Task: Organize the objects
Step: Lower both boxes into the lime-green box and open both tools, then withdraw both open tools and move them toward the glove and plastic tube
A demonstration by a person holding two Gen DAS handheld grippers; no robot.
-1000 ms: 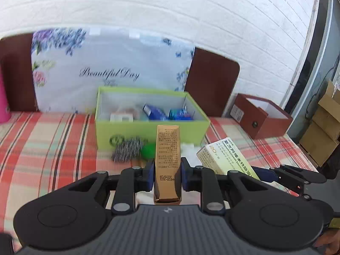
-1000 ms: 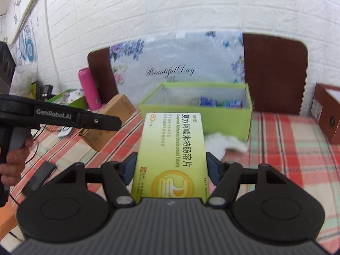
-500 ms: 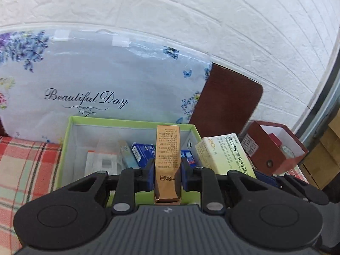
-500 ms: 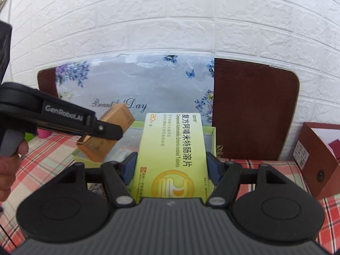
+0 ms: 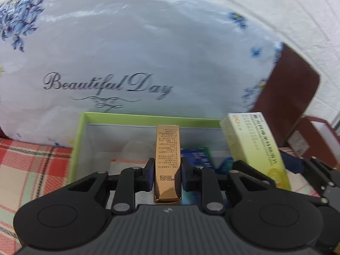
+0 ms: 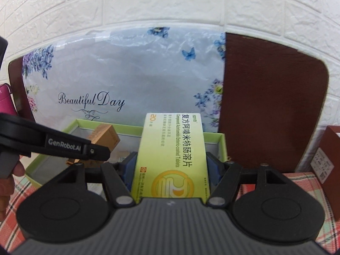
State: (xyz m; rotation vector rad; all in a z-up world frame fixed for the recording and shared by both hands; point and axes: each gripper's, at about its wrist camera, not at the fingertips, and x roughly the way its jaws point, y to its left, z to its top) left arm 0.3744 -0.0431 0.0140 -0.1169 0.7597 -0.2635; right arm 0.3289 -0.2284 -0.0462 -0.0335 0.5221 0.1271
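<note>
My left gripper [image 5: 167,171] is shut on a slim gold carton [image 5: 167,159], which hangs over the open green box [image 5: 79,136]. The blue pads [image 5: 150,173] press its two long sides. My right gripper [image 6: 171,165] is shut on a yellow-green tablet box [image 6: 172,155] and holds it over the right part of the same green box [image 6: 221,142]. In the left wrist view that tablet box [image 5: 252,146] shows at the right. The gold carton [image 6: 104,137] and the left gripper's arm [image 6: 53,145] appear in the right wrist view. Blue packets [image 5: 196,156] lie inside the box.
A flowered white bag [image 5: 131,59] stands right behind the green box against a brick wall. A dark brown board [image 6: 269,106] leans to its right. A brown box [image 6: 329,155] sits at the far right, a pink bottle [image 6: 6,99] at the far left. A plaid cloth [image 5: 27,170] covers the table.
Both grippers have carried their cartons forward from over the plaid cloth to above the green box, which now fills the lower middle of both views. Neither grip has changed.
</note>
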